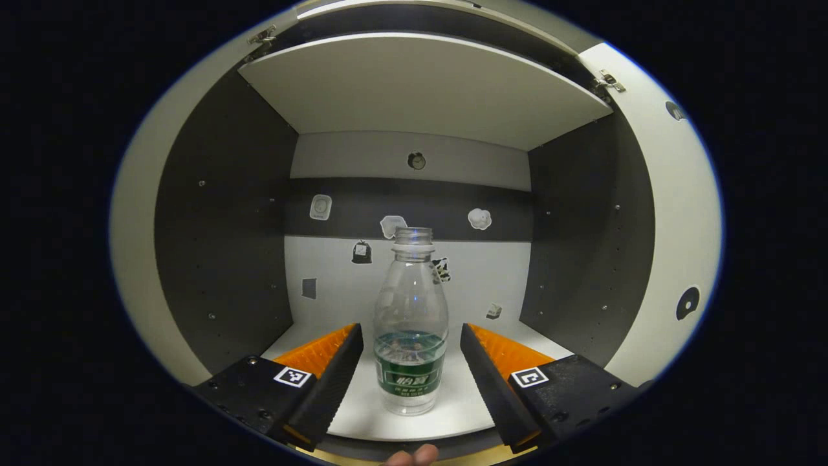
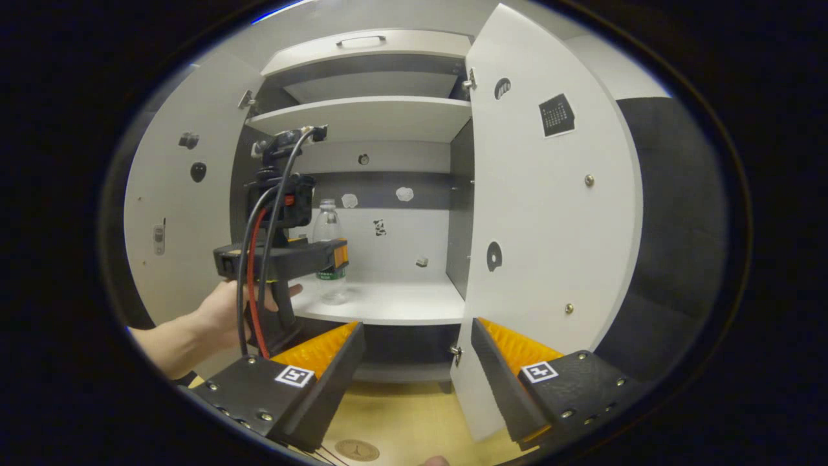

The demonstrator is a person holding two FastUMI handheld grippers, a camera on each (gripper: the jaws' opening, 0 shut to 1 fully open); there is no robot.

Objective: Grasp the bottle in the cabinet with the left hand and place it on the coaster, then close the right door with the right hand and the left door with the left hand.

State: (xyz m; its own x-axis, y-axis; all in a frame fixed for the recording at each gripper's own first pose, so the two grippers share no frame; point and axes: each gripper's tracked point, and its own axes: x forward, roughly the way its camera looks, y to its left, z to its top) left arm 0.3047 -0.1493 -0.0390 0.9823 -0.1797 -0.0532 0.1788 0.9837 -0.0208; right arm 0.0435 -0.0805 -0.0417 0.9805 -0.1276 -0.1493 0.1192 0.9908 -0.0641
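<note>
The bottle (image 1: 411, 327) stands upright on the cabinet's white shelf (image 1: 453, 404), uncapped, clear, with a green label around its lower part. The left hand-held gripper (image 1: 409, 372) is open, its two fingers reaching either side of the bottle without touching it. In the right gripper view the same bottle (image 2: 328, 259) shows near the left side of the shelf (image 2: 388, 304), with the left hand-held gripper (image 2: 323, 255) held by a hand (image 2: 226, 310) in front of it. The right hand-held gripper (image 2: 417, 372) is open and holds nothing, farther back from the cabinet. The right door (image 2: 543, 213) and the left door (image 2: 174, 213) both stand open. Below lies a wooden bench (image 2: 401, 421) with a round coaster (image 2: 357, 450) at its near edge.
</note>
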